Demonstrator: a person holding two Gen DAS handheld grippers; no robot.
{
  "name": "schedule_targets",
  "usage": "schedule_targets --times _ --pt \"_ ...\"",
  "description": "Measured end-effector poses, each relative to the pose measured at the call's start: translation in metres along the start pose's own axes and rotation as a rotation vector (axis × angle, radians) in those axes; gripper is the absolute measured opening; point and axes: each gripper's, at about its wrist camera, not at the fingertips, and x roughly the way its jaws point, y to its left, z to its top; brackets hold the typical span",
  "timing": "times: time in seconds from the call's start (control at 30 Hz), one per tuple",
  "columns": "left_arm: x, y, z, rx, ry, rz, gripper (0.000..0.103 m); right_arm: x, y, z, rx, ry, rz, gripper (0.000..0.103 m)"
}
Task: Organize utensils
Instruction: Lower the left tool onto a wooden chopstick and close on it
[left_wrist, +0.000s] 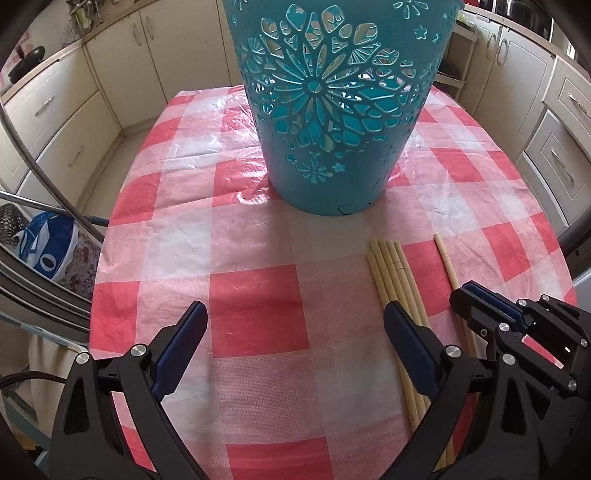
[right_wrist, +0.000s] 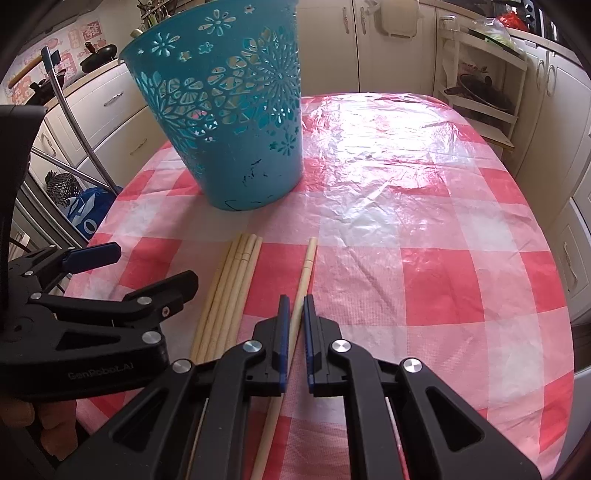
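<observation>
Nearest to you, at the near edge of the table (right_wrist: 443, 277), your right tool (right_wrist: 294, 301) has its jaws drawn in around the single chopstick (right_wrist: 306, 266), which runs between the blue pads; they look closed on it, though a sliver of gap still shows on the right side, so the hold may be light. To its left, your left tool (left_wrist: 295, 314) stands wide open and holds nothing, its right finger (left_wrist: 406, 343) lying over the bundle of chopsticks (left_wrist: 388, 269) and the left one above bare checked cloth. That bundle of four or five sticks lies side by side, just left of the single stick and apart from it. Farther off, towards the left, stands the teal basket (right_wrist: 236, 122), upright, with its cut-out flower wall facing you; that is probably where the sticks belong. Watch the grip first: a thin round stick held near one end can pivot or slip out when you lift, and the long free end may swing into the basket wall instead of clearing the rim. Your two tools are close together, so closing the left one now could knock the right, or scatter the bundle and roll sticks towards the table edge. The glossy plastic cover will not slow a rolling stick.
</observation>
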Motion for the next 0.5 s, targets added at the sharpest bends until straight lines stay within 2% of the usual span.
schedule_targets --times 0.5 --pt "0.007 -0.008 -0.004 0.037 0.023 -0.034 0.092 -0.002 -0.012 0.003 0.019 0.037 0.038 0.008"
